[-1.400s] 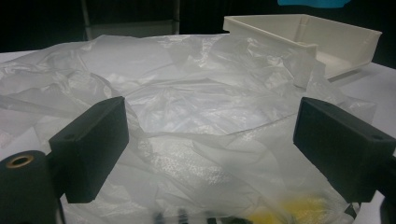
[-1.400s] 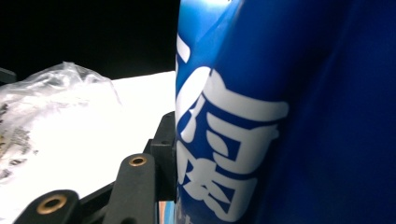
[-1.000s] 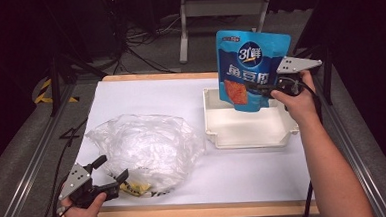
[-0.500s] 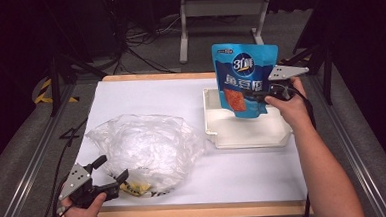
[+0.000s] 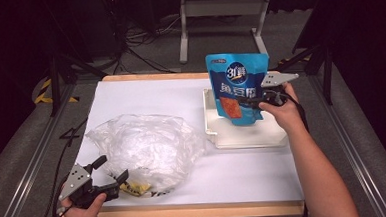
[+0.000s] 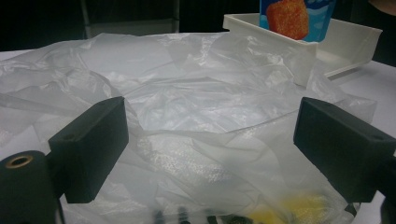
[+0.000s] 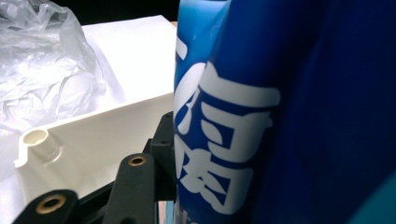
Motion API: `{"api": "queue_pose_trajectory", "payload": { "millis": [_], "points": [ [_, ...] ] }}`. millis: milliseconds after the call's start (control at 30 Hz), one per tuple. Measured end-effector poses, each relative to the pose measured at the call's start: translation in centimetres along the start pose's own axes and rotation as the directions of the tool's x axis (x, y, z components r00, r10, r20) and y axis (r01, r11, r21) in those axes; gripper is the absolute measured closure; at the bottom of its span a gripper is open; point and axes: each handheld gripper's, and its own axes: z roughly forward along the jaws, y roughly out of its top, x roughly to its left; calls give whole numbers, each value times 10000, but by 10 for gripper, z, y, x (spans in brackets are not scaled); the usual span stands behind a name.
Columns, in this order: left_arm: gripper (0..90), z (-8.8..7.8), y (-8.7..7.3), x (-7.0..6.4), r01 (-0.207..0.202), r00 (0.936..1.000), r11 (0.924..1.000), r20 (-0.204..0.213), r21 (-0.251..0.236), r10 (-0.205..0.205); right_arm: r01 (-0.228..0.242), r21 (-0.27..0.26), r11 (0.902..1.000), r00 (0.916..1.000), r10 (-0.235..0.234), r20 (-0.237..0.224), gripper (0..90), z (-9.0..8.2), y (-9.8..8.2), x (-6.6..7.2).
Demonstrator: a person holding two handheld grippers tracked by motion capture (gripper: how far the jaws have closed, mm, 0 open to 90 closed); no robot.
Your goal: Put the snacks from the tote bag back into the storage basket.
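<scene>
Your right gripper (image 5: 247, 103) is clamped on the blue foil snack pouch (image 5: 238, 87), which stands upright over the white rectangular plastic tray (image 5: 247, 135); whether its bottom edge touches the tray floor is hidden behind the pouch itself. White "31" and large white Chinese characters show on the front above an orange food picture; the smaller print is too blurred to read. In the right gripper view, the pouch (image 7: 280, 112) covers one jaw entirely.

Your left gripper (image 5: 115, 175) rests with jaws apart at the near edge of the crumpled clear plastic bag (image 5: 143, 146). Something yellow (image 6: 289, 210) lies inside the bag, blurred and indistinct. Both sit on the white-covered table (image 5: 145, 96).
</scene>
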Motion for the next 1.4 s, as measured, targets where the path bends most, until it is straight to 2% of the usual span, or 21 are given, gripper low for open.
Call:
{"api": "queue_pose_trajectory", "payload": {
  "millis": [267, 433, 567, 667, 867, 900, 933, 1000, 1200, 1400],
  "points": [
    [109, 1, 0, 0, 9, 10000, 10000, 30, 63, -9, -117, -88, 9999, 9997, 115, -208, 563, 1, -9, -1],
    [109, 1, 0, 0, -18, 10000, 10000, 52, 51, 18, -123, -260, 9996, 9981, 107, -607, 539, -1, -12, -4],
    [108, 2, -1, 0, -12, 10000, 9999, 81, 155, 11, -419, -382, 9984, 9948, 382, -942, 530, -3, -17, -9],
    [108, 2, -1, 0, -18, 10000, 9999, 83, 169, 16, -523, -445, 9976, 9938, 476, -1008, 520, -5, -20, -11],
    [109, 2, -1, 0, -9, 10000, 9998, 76, 175, 7, -518, -430, 9977, 9946, 477, -922, 498, -6, -21, -13],
    [109, 2, -1, 0, -6, 10000, 9999, 74, 167, 5, -408, -280, 9988, 9960, 384, -806, 479, -7, -20, -13],
    [108, 2, -1, 0, -6, 10000, 9999, 96, 169, 4, -4, 428, 9991, 9992, 21, -390, 449, -6, -20, -12],
    [108, 2, -1, 0, 12, 10000, 10000, 70, 89, -12, -70, 460, 9989, 9993, 87, -360, 456, -8, -20, -13],
    [108, 2, -1, 0, 6, 10000, 9998, 58, 210, -8, 130, 652, 9978, 9997, -116, -215, 451, -13, -18, -13],
    [108, 2, -1, 0, 34, 10000, 10000, 40, 80, -34, 171, 814, 9965, 9998, -168, -47, 388, -20, -20, -14]
  ]
}}
